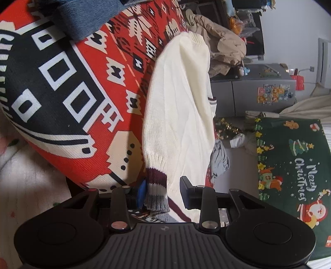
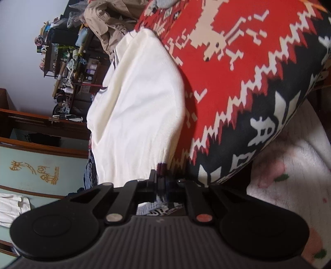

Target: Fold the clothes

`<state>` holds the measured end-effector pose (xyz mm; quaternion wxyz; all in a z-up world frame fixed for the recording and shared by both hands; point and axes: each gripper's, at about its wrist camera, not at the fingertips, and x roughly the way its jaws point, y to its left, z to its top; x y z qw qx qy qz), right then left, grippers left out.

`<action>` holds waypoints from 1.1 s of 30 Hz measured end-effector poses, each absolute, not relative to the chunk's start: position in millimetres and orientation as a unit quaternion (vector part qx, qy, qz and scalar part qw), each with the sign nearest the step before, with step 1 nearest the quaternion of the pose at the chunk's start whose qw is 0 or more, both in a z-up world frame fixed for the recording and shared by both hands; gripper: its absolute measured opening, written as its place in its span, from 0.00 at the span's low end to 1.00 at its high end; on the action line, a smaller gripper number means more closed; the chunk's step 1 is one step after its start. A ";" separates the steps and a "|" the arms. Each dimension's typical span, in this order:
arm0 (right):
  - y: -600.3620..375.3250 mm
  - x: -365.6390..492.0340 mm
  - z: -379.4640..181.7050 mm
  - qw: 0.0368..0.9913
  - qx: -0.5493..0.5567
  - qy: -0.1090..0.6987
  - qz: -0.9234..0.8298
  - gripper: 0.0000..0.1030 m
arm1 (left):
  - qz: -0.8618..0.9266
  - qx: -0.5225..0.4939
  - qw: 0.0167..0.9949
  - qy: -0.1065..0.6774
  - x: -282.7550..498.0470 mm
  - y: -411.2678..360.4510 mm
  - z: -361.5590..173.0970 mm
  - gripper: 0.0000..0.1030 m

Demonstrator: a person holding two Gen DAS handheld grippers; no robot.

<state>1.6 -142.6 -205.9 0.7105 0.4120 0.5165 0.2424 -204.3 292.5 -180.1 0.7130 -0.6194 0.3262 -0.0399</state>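
Left wrist view, nearest first: the left gripper (image 1: pixel 163 191) has its fingers spread wide, and the striped cuff (image 1: pixel 156 187) of the cream sweater (image 1: pixel 180 107) hangs in the gap, lying against the blue pad (image 1: pixel 142 193) on one side and well clear of the other finger. Whether the cuff is pinched cannot be told. Beyond the cuff the sweater stretches away over the red patterned blanket (image 1: pixel 86 87); its far hem is cut off behind a fold. A blue-grey garment (image 1: pixel 82 16) lies past the sweater, cropped by the frame edge.

From the right wrist, the right gripper (image 2: pixel 162 183) has its fingers drawn narrow onto the sweater's other dark cuff (image 2: pixel 161 168), blurred and partly hidden. A tan jacket (image 2: pixel 109 22) lies beyond the sweater.
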 end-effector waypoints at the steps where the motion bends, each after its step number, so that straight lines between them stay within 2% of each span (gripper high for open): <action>1: -143.3 1.0 -205.2 0.709 0.417 0.513 0.244 0.08 | -0.044 -0.622 0.712 0.323 -203.8 292.7 -179.8 0.32; 8: -150.7 6.7 -204.7 0.699 0.438 0.506 0.250 0.07 | -0.075 -0.636 0.706 0.301 -200.2 293.8 -177.5 0.32; 20: -170.6 -2.9 -211.3 0.696 0.442 0.509 0.250 0.08 | -0.073 -0.597 0.717 0.352 -170.8 276.8 -178.6 0.32; 21: -174.1 -5.4 -211.9 0.696 0.442 0.509 0.250 0.08 | -0.067 -0.596 0.719 0.351 -171.6 277.8 -177.7 0.31; 23: -180.9 -10.3 -213.0 0.696 0.442 0.508 0.249 0.08 | -0.054 -0.592 0.724 0.350 -173.1 279.9 -176.0 0.19; 24: -180.9 -10.8 -212.8 0.697 0.440 0.509 0.249 0.08 | -0.048 -0.591 0.726 0.349 -173.9 281.0 -175.1 0.10; 25: -180.9 -11.3 -212.5 0.698 0.438 0.509 0.248 0.08 | -0.039 -0.576 0.733 0.360 -175.1 280.5 -172.9 0.08; 33: -188.8 -12.5 -203.9 0.726 0.421 0.493 0.228 0.06 | 0.041 -0.516 0.763 0.388 -197.8 298.7 -160.4 0.06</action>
